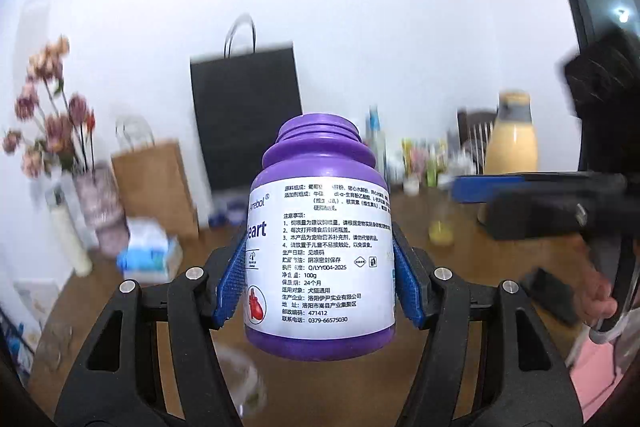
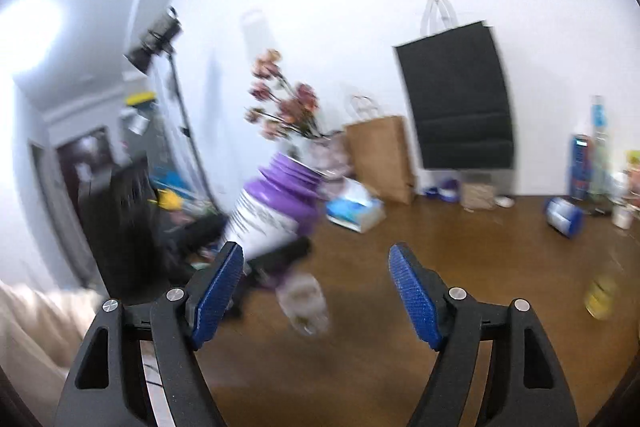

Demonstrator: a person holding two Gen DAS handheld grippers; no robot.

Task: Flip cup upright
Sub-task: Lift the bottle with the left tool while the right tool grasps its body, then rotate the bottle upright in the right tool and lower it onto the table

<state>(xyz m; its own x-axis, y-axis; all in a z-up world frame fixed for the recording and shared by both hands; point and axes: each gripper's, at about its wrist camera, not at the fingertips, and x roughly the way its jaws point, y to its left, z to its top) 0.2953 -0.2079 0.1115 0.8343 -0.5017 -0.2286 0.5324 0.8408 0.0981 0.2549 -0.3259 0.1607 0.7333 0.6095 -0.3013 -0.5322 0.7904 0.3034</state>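
Note:
My left gripper (image 1: 320,251) is shut on a purple bottle (image 1: 320,227) with a white printed label, held above the wooden table with its uncapped mouth up. The right wrist view shows the same bottle (image 2: 276,203) tilted, with the left gripper's black body under it. Below it a clear glass cup (image 1: 240,383) sits on the table, also blurred in the right wrist view (image 2: 306,301); I cannot tell which way it faces. My right gripper (image 2: 316,255) is open and holds nothing; it also shows at the right of the left wrist view (image 1: 540,199).
Along the wall stand a black paper bag (image 1: 244,115), a brown paper bag (image 1: 156,187), a vase of dried flowers (image 1: 96,203), a tissue box (image 1: 148,255) and several bottles. A small glass of yellow liquid (image 1: 440,231) stands on the brown table (image 2: 460,267). A hand (image 1: 600,295) is at right.

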